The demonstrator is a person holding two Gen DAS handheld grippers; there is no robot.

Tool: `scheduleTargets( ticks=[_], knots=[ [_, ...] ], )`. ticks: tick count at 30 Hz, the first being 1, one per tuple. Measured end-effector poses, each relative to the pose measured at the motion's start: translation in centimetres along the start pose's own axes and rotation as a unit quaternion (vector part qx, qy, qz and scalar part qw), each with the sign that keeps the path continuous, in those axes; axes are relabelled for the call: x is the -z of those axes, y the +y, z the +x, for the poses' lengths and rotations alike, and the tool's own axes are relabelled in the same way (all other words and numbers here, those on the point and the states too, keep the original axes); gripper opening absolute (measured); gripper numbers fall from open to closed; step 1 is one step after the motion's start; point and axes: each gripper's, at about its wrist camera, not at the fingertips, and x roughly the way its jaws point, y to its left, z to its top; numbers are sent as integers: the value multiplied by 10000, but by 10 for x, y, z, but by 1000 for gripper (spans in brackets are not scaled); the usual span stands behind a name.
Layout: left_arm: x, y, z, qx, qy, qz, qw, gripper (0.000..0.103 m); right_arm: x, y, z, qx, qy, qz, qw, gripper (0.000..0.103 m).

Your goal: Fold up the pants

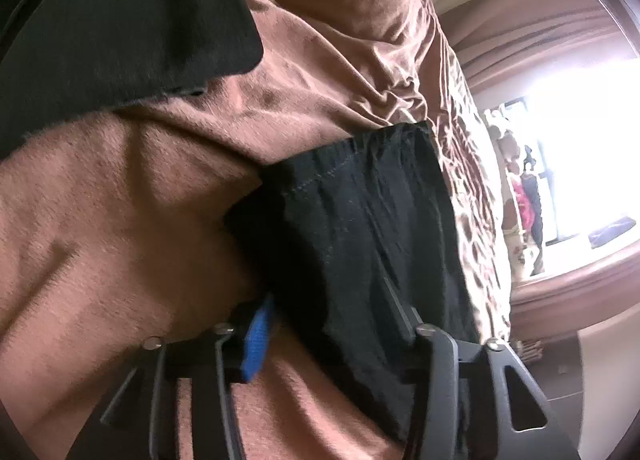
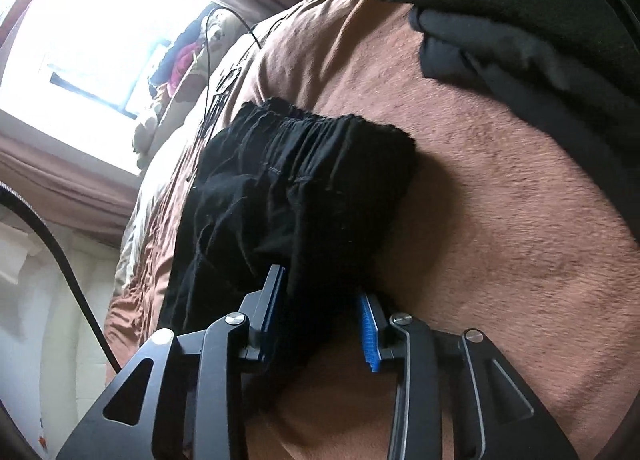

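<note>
**Pants lie in a folded bundle between both claws**

Pants (image 2: 296, 180), black, sit folded into a compact block on the brown blanket (image 2: 500, 200), long axis running away from both cameras. In the right wrist view the gathered waistband forms the far end, and the near end comes down between the fingers.

Right claw (image 2: 324, 316): fingers stand apart, cloth in the gap. The left pad lies against the fabric; the blue pad (image 2: 368, 334) on the right stands just clear of it, so no real pinch.

Left claw (image 1: 332, 324): blurred picture. The blue pad (image 1: 256, 336) sits just off the bundle's left edge, while the other finger is partly buried in black cloth. Whether it clamps anything, I cannot tell.

More dark fabric (image 1: 120, 28) lies well apart from the bundle. A bright window (image 2: 100, 40) glares beyond the bed.
</note>
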Motion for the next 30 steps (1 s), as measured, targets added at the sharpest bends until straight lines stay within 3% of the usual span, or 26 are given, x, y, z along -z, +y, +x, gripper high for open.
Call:
scheduleTargets(
  ticks=[2, 4, 7, 8, 10, 13, 16, 21, 30],
  knots=[
    [-1, -3, 2, 75, -16, -31, 10000, 67, 1, -1, -4, 2, 2, -12, 10000, 33],
    [-3, -10, 3, -85, -122, 125, 9998, 67, 0, -1, -5, 33, -17, 7, 10000, 33],
    [-3, -15, -3, -192, -398, 266, 9987, 64, 0, 1, -6, 30, -146, 38, 9999, 33],
    [-3, -18, -8, -133, -487, 342, 9981, 58, 0, 0, -6, 12, -155, 36, 9999, 33],
    [-2, -22, -14, -58, -534, 434, 9976, 51, 0, 0, -6, -48, -140, 15, 9999, 33],
    [-2, -27, -20, 52, -537, 605, 9967, 48, 1, 4, -12, -225, -184, -132, 9995, 33],
    [-4, -25, -17, -12, -459, 596, 9972, 48, 3, 3, -16, -323, -175, -204, 9991, 33],
    [2, -14, 1, -320, -212, 488, 9981, 48, 5, -5, -11, -116, 8, -190, 9998, 33],
    [-5, -9, 10, -468, -523, 508, 9962, 48, -5, -2, 2, -141, -61, -117, 9998, 33]
  ],
)
